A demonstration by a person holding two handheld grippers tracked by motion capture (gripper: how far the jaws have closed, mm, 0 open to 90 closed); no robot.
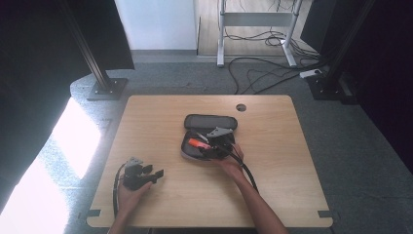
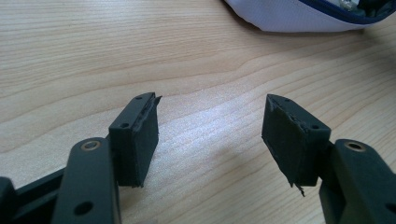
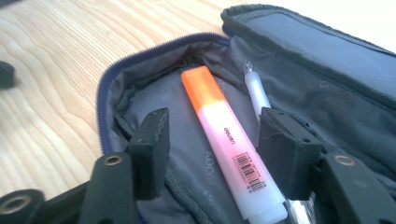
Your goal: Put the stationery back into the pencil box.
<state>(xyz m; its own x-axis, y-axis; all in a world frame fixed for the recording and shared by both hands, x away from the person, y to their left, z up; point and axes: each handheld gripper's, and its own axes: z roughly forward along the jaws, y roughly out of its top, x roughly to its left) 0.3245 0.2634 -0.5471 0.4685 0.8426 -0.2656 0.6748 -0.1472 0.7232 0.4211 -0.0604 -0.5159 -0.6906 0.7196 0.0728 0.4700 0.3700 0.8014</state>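
Currently: tabletop (image 1: 160, 112) w/ open pencil case (image 1: 210, 121) near centre, lid flapped back away from the person. R gripper (image 3: 212, 140) sits at the case's near edge, over the opening; L gripper (image 1: 158, 174) rests well apart at the near-left of the tabletop, hand on it.

Case interior, R gripper view: orange-capped highlighter (image 3: 229, 144) lies flat on the lining, long axis running roughly along the gripper's line of sight, cap end far, barcode end near. It lies between the jaws, closer to the right-hand one. R jaws released: gaps on both sides, pads not pressing. A thin white pen (image 3: 256, 91) lies just beside it, partly hidden behind the right-hand jaw.

L jaws spread wide over bare wood, nothing between; case corner (image 2: 299, 16) ahead, up-right.

Judgement: R hand is far nearer; highlighter looks set down in the case, so next is prob. a straight pull-back along its axis.
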